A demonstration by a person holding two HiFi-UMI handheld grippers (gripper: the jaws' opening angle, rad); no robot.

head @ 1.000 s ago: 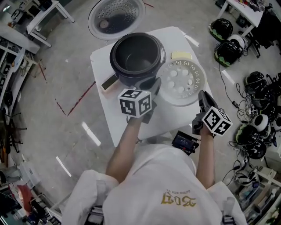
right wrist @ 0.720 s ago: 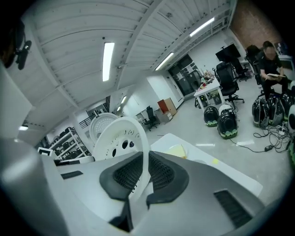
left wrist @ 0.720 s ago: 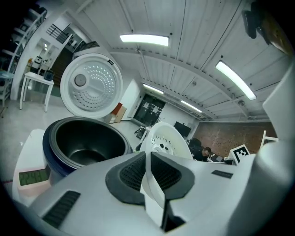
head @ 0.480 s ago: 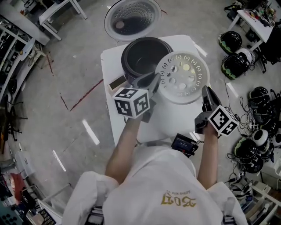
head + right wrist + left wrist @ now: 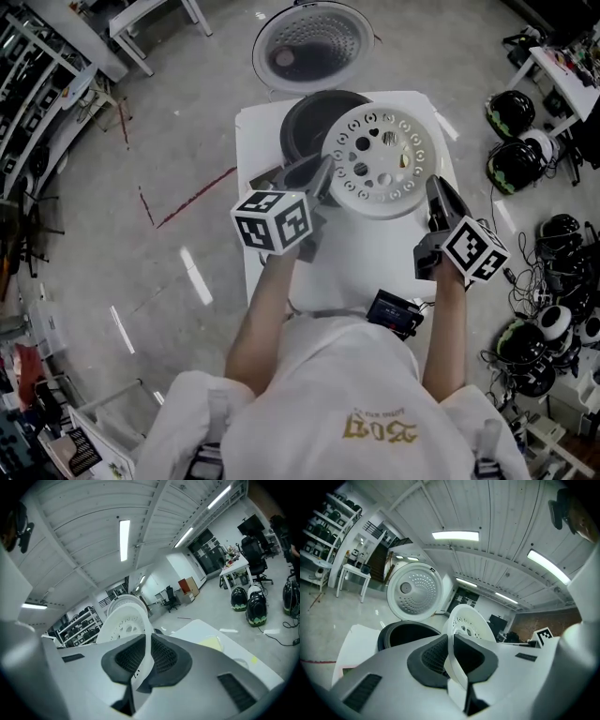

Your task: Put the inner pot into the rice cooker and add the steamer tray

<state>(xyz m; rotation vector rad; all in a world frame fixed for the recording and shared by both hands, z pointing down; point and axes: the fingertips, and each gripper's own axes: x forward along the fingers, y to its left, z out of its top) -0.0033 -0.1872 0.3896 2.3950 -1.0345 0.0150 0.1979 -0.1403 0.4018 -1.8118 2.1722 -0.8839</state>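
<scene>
The white steamer tray [image 5: 380, 157], round with several holes, hangs tilted in the air over the table and partly over the rice cooker [image 5: 302, 127]. The cooker's dark inner pot [image 5: 404, 634] sits inside it, and its lid [image 5: 312, 42] stands open at the back. My left gripper [image 5: 322, 180] is shut on the tray's left rim. My right gripper [image 5: 435, 194] is shut on the right rim. In the left gripper view the rim [image 5: 452, 663] is pinched between the pads, and the right gripper view shows the same [image 5: 144, 660].
The white table [image 5: 375, 253] carries the cooker at its far end, and a yellow pad [image 5: 212, 642] lies by the far right corner. Black helmets [image 5: 511, 155] and cables lie on the floor to the right. Shelving stands at the left.
The tray has come up off the table at the cooker's right. It has moved left towards the cooker opening, carried by both grippers, which rose with it.
</scene>
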